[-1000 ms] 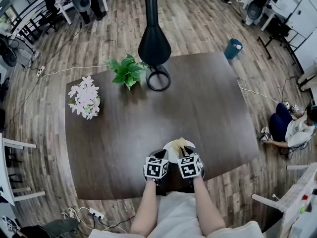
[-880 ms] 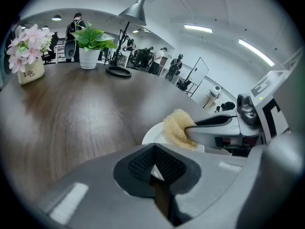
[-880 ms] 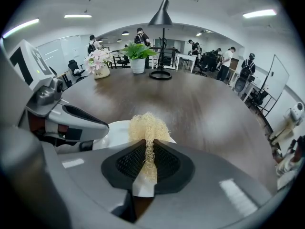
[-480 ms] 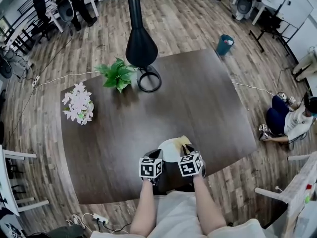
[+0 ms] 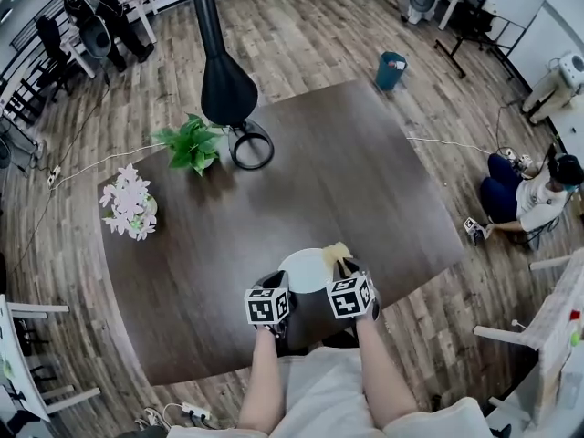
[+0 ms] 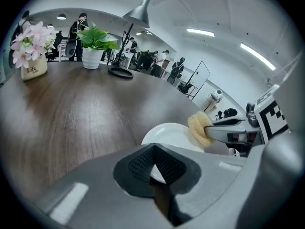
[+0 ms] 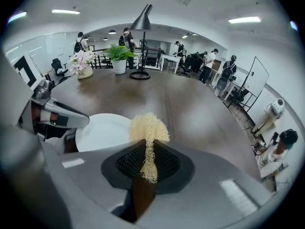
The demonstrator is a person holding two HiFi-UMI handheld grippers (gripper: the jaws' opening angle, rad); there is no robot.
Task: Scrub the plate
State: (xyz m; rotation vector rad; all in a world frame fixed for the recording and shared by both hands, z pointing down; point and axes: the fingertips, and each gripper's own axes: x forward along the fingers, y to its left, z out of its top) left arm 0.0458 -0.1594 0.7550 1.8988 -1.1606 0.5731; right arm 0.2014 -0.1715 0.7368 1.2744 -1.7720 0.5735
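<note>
A white plate [image 5: 304, 270] lies near the front edge of the dark wooden table [image 5: 365, 190]. My left gripper [image 5: 276, 286] is shut on the plate's near rim; in the left gripper view the white plate [image 6: 170, 135] shows between the black pads of the left gripper [image 6: 155, 160]. My right gripper [image 5: 344, 267] is shut on a yellow fibrous scrubber [image 5: 335, 252], which rests at the plate's far right rim. In the right gripper view the scrubber [image 7: 147, 127] sticks out of the right gripper [image 7: 147, 155] beside the plate [image 7: 102, 130].
At the table's far side stand a black lamp [image 5: 226, 88], a green potted plant [image 5: 190, 142] and a pot of pink flowers [image 5: 128, 203]. The table's front edge lies just under my grippers. A person [image 5: 529, 199] sits on the floor to the right.
The head camera has swung, so the table sits lower left in view. More of the plate shows, and the scrubber has shifted toward its right rim. Both grippers keep their hold.
</note>
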